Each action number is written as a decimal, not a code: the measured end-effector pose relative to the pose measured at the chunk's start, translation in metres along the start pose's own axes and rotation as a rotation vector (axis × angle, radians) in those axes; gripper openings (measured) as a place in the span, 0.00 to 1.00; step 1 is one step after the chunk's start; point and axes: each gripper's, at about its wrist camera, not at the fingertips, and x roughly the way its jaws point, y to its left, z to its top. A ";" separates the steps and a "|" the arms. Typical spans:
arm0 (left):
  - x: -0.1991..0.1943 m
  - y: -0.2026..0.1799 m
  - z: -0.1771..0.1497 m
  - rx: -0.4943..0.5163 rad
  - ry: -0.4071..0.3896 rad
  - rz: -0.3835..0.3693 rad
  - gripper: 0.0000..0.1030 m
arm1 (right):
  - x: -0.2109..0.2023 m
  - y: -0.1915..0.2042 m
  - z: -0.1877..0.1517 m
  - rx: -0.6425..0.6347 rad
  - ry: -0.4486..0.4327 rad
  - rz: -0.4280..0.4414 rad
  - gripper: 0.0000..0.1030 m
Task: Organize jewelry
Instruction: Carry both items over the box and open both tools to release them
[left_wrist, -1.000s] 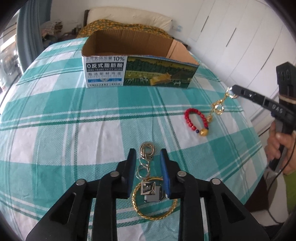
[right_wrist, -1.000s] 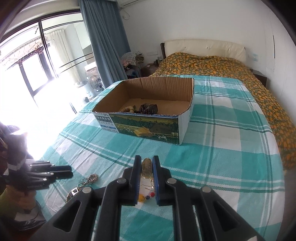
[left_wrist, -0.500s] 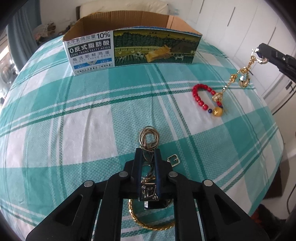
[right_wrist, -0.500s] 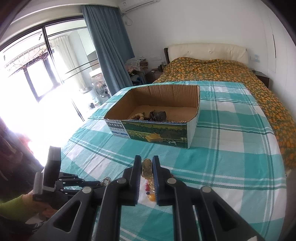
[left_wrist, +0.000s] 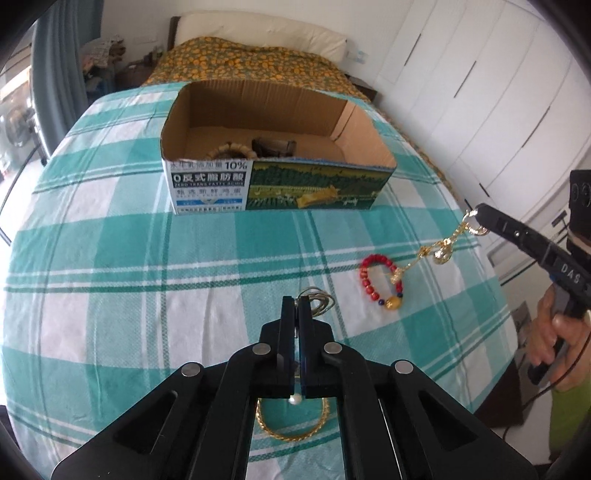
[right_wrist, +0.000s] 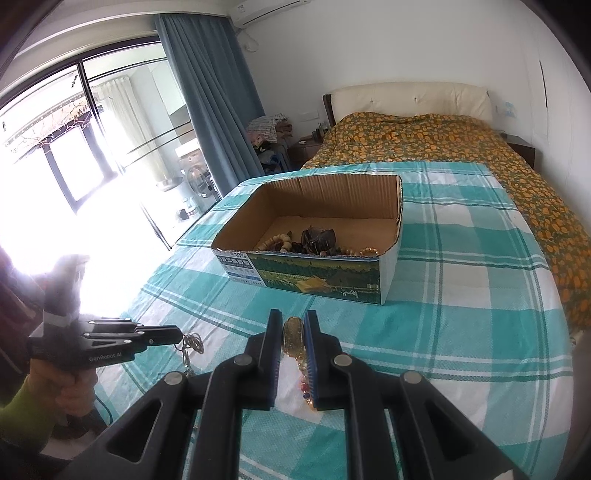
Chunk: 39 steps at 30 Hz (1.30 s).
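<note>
**Both grippers clamped on jewelry**

Left gripper (left_wrist: 296, 306): fully closed on a silver ring chain (left_wrist: 319, 302), lifted off the checked cloth (left_wrist: 147, 295). Right gripper (right_wrist: 293, 325): nearly closed, pinching the gold clasp (right_wrist: 293, 334) of a red bead bracelet (left_wrist: 373, 280), beads trailing on the cloth. Gold bangle (left_wrist: 291, 424) flat below the left jaws. Cardboard box (left_wrist: 207, 184) beyond, holding other pieces.

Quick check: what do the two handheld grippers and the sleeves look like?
Both are black pistol-grip tools. Left gripper bears white lettering; right gripper reads DAS, with a black cable trailing. Fingers have blue pads. Sleeves are lime green.
</note>
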 end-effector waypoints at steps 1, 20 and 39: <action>-0.001 -0.001 0.004 0.002 -0.006 0.002 0.00 | 0.000 0.001 0.002 -0.003 -0.002 0.000 0.12; -0.051 -0.001 0.050 -0.046 -0.060 -0.091 0.00 | -0.003 0.025 0.046 -0.029 -0.036 0.047 0.12; -0.020 0.013 0.187 -0.007 -0.136 -0.001 0.00 | 0.050 0.014 0.157 -0.102 -0.043 -0.062 0.12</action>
